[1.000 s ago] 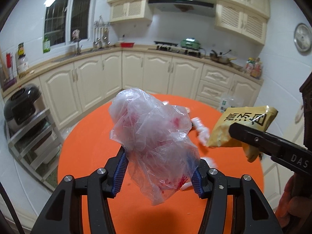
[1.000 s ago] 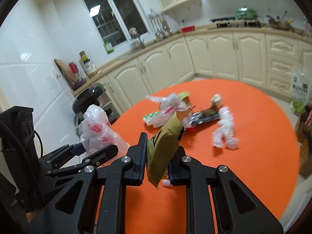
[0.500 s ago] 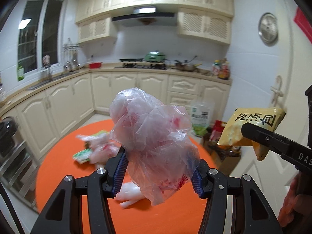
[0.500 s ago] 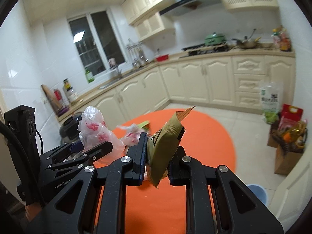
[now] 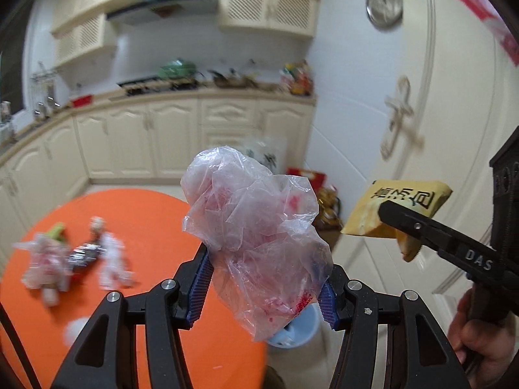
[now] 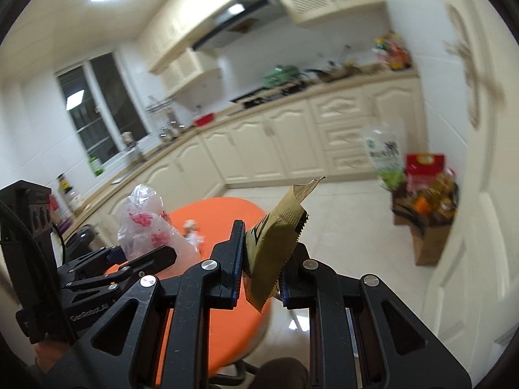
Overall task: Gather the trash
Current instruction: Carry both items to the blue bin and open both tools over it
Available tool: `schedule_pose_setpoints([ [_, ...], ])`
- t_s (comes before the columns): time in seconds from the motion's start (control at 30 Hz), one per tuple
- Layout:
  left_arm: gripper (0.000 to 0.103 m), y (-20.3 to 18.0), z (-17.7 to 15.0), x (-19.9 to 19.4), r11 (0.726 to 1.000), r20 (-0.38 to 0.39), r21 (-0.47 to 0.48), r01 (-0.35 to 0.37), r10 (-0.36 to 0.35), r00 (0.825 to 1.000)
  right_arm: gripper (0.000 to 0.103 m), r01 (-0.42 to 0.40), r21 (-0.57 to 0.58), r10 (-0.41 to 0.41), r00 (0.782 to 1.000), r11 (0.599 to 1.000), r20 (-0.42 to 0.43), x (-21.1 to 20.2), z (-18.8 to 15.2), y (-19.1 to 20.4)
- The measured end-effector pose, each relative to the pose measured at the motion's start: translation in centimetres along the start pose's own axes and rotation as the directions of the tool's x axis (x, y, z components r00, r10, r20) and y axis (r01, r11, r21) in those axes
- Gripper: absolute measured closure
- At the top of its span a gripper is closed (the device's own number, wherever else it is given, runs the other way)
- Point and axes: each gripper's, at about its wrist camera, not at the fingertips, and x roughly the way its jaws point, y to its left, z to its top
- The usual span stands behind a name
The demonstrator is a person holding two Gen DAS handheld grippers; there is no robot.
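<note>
My left gripper [image 5: 264, 287] is shut on a crumpled clear plastic bag [image 5: 253, 227] with red stains, held in the air past the rim of the round orange table [image 5: 155, 227]. That bag [image 6: 146, 223] and the left gripper [image 6: 129, 259] also show at the left of the right wrist view. My right gripper [image 6: 261, 272] is shut on a yellow-brown snack wrapper [image 6: 275, 246], which appears at the right of the left wrist view as the wrapper [image 5: 399, 207]. Several pieces of trash [image 5: 74, 256] lie on the table. A light blue bin [image 5: 296, 327] stands on the floor below the bag.
Cream kitchen cabinets [image 5: 168, 136] run along the back wall under a cluttered counter. A white door [image 5: 421, 113] stands at the right. A brown box of groceries [image 6: 425, 214] and a green-white sack [image 6: 384, 155] sit on the tiled floor [image 6: 340, 227] by the wall.
Both grippers have swung to the right with their loads still gripped. The table and its trash slid toward the left of the views, and the door, floor and blue bin came into sight.
</note>
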Motion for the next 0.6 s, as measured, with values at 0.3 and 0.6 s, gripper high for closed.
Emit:
schedule_pose_setpoints([
  [0.3,0.050,-0.7,1.9,14.2,0.996,-0.218,0.033,0.080,-0.071,0.973,0.086,0.094,0.158,-0.076,0.990,0.983,-0.118,5.2,-2.5,-11.8],
  [0.6,0.050,-1.2,3.3,28.9,0.995,-0.417,0.007,0.103,-0.091,0.904,0.086,0.160,0.283,-0.083,0.960,0.946,-0.266,11.5,-6.7,-20.9],
])
